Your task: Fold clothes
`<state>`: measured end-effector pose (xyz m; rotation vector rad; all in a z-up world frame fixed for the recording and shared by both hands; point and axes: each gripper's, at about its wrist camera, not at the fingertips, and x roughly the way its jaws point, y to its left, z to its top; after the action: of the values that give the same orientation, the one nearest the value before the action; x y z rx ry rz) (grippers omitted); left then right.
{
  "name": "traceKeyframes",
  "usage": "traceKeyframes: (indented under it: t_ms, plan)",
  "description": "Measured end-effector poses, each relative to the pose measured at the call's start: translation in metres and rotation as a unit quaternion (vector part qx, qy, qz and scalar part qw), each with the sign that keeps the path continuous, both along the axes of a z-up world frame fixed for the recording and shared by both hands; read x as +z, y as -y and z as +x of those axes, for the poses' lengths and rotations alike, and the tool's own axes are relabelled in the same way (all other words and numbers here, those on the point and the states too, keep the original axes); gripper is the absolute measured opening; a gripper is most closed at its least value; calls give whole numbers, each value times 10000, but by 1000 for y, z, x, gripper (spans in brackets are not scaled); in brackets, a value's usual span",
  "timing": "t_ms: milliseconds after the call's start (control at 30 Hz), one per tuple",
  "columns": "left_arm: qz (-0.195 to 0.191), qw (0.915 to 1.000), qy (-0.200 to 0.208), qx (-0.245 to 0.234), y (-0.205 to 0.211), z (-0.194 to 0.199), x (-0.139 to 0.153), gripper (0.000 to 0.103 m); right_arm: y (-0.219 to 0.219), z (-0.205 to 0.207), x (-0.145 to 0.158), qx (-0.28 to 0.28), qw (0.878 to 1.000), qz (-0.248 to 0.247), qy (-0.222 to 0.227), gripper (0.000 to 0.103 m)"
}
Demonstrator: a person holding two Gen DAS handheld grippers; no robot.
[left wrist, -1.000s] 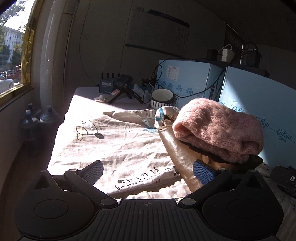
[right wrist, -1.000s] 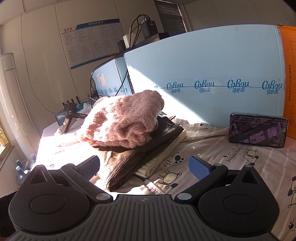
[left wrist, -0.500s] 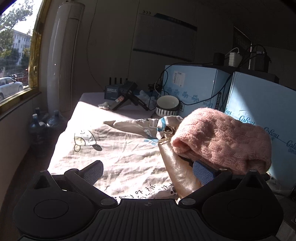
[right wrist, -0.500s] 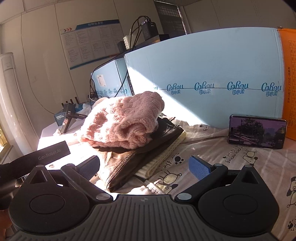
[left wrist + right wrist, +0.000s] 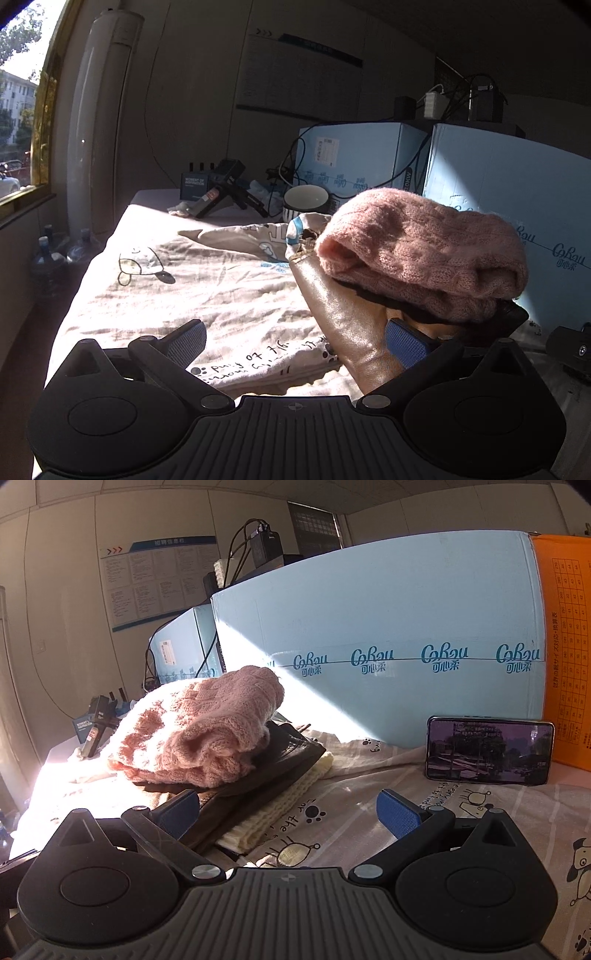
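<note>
Printed sheet [image 5: 221, 295] covers table, sunlit; window at 9 o'clock in left view, wall poster [image 5: 155, 576] behind; blue boxes [image 5: 388, 635] wall off far side; phone [image 5: 489, 751] propped against box at 2 o'clock in right view; bowl [image 5: 306, 199] at 12 in left view. Pink sweater [image 5: 424, 254] folded atop brown leather garment [image 5: 347, 321] and cream knit [image 5: 280, 812]. Left gripper [image 5: 295, 341] released, right pad touching leather edge; bare sheet toward 10. Right gripper [image 5: 290, 810] spread wide at stack's near corner.
</note>
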<state>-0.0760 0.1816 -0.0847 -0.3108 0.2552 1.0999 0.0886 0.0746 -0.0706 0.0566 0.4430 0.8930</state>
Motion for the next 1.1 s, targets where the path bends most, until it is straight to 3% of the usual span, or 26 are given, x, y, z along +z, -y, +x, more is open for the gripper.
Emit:
traceKeyframes:
  t_ms: [200, 1100]
  plan:
    - [-79, 9994, 110, -304, -3, 6, 1, 103, 1, 5, -8, -98, 9999, 30, -88, 103]
    - [-137, 9996, 39, -253, -5, 9, -3, 103, -2, 3, -12, -84, 9999, -44, -128, 103]
